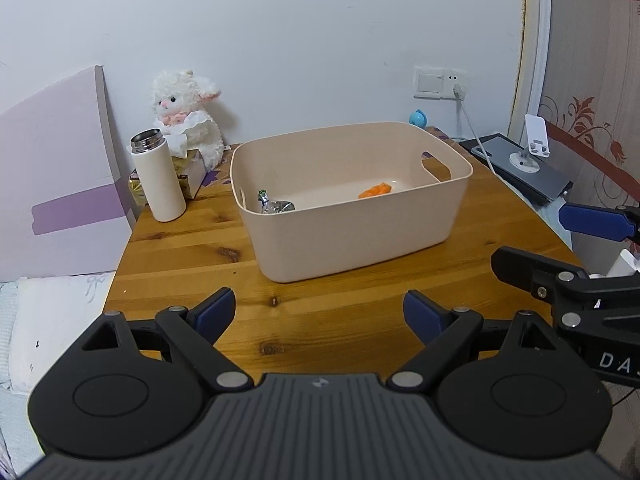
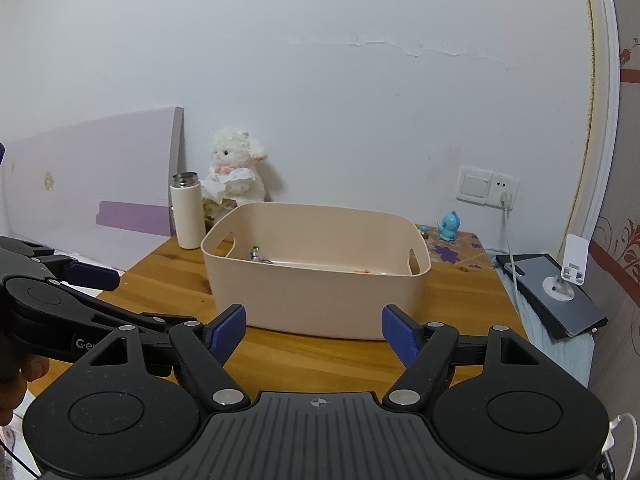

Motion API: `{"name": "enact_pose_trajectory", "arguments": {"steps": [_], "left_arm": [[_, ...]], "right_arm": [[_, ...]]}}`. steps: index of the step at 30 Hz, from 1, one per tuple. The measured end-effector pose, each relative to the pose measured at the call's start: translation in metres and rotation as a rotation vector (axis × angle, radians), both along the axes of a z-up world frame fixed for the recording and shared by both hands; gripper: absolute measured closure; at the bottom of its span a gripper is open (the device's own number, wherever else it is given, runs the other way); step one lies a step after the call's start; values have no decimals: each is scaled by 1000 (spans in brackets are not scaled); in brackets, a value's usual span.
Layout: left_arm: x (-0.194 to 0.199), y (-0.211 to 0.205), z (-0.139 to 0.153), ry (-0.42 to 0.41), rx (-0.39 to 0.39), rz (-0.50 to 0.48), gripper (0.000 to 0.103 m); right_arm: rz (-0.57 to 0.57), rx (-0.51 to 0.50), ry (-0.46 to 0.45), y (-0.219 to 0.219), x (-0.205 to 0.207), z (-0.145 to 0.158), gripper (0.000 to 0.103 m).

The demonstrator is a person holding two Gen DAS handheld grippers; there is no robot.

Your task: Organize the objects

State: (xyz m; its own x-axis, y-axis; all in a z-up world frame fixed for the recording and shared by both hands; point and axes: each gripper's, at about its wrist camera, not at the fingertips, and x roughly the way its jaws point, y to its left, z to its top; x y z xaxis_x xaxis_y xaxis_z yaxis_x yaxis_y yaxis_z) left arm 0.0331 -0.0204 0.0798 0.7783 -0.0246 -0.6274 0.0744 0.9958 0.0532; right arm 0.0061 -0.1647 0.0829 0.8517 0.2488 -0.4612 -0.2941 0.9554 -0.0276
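A beige plastic bin (image 1: 360, 240) (image 2: 320, 300) stands on the wooden table (image 1: 192, 248) (image 2: 320, 364). Inside it lie an orange piece (image 1: 375, 191) (image 2: 363, 271) and a silver foil-wrapped item (image 1: 276, 205) (image 2: 258, 255). My left gripper (image 1: 319, 316) is open and empty, held above the table's near edge in front of the bin. My right gripper (image 2: 314, 330) is open and empty, also in front of the bin. The right gripper also shows at the right edge of the left wrist view (image 1: 560, 248).
A white thermos (image 1: 158, 176) (image 2: 186, 211), a tissue box (image 1: 191, 168) and a white plush lamb (image 1: 188, 114) (image 2: 238, 168) stand at the table's back left. A blue toy (image 2: 450, 226), a wall socket with cable (image 2: 488, 186) and a phone stand on a tablet (image 2: 560, 288) are at the right.
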Motion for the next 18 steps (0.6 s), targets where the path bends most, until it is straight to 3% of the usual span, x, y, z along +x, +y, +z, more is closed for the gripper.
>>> {"name": "enact_pose_trajectory", "arguments": {"steps": [18], "left_arm": [[-40,7,3,-6,-22,50,11]], "right_arm": [[37,29,-4,0,-30,4,25]]}}
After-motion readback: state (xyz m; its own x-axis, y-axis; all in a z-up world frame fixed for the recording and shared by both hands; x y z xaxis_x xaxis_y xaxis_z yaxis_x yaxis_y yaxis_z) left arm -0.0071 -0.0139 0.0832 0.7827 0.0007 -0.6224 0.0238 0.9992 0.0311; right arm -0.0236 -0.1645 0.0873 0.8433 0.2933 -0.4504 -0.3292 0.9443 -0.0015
